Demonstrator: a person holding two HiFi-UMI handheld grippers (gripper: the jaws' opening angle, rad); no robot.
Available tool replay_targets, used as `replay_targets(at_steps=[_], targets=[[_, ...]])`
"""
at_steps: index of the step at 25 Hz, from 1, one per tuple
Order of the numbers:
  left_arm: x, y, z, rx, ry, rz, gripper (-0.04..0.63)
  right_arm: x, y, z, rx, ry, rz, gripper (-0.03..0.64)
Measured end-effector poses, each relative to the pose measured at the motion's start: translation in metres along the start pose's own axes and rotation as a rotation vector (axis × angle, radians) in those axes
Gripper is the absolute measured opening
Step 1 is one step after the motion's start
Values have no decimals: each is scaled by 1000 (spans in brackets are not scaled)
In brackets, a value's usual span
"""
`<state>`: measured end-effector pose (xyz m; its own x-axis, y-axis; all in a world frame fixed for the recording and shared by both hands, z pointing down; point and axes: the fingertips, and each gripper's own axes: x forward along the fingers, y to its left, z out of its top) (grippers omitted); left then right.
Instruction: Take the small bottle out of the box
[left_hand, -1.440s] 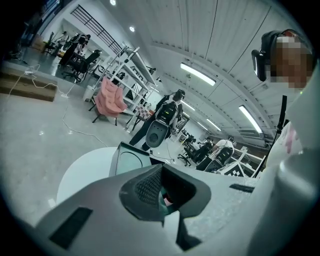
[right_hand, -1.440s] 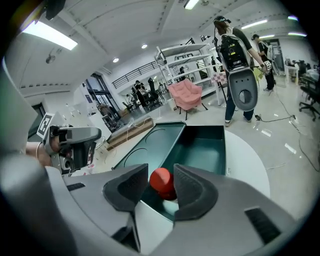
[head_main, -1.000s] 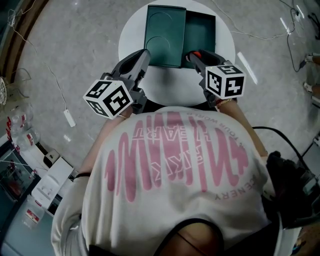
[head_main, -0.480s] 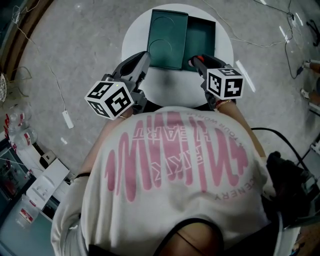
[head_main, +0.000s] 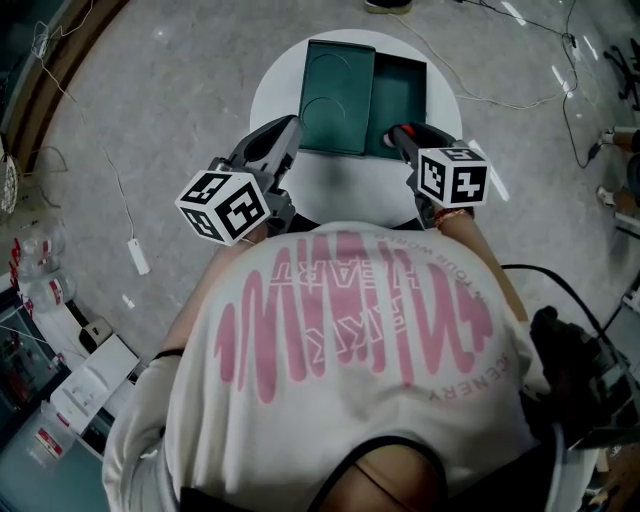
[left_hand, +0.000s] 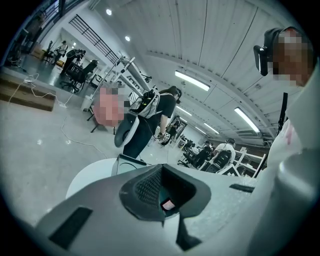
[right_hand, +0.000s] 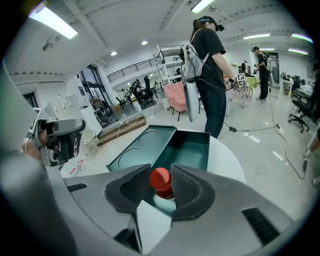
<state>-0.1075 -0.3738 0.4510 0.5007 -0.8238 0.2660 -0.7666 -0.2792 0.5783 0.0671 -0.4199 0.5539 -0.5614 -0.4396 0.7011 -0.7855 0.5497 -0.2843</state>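
Our left claw (head_main: 287, 134), closed and empty, sits near the box (head_main: 398, 92). Our right claw (right_hand: 159, 192) has just been closing its jaws. It now grips the red cap (right_hand: 160, 180) of the small bottle (right_hand: 164, 204) inside the box's near edge, so lifting out should follow.

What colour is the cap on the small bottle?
Red; the cap shows best in the right gripper view.

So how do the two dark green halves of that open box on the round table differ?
The dark green half with two circle outlines looks shallow and lies empty; the plain dark green half looks deeper and has the small red-capped bottle at its near end. Both are rectangular and rest side by side.
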Motion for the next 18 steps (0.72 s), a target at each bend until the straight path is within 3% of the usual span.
replay_targets(at_steps=[18], targets=[[5,-4,36,54,-35,-72,8,-25,-4,36,-3,-95,-72,124]])
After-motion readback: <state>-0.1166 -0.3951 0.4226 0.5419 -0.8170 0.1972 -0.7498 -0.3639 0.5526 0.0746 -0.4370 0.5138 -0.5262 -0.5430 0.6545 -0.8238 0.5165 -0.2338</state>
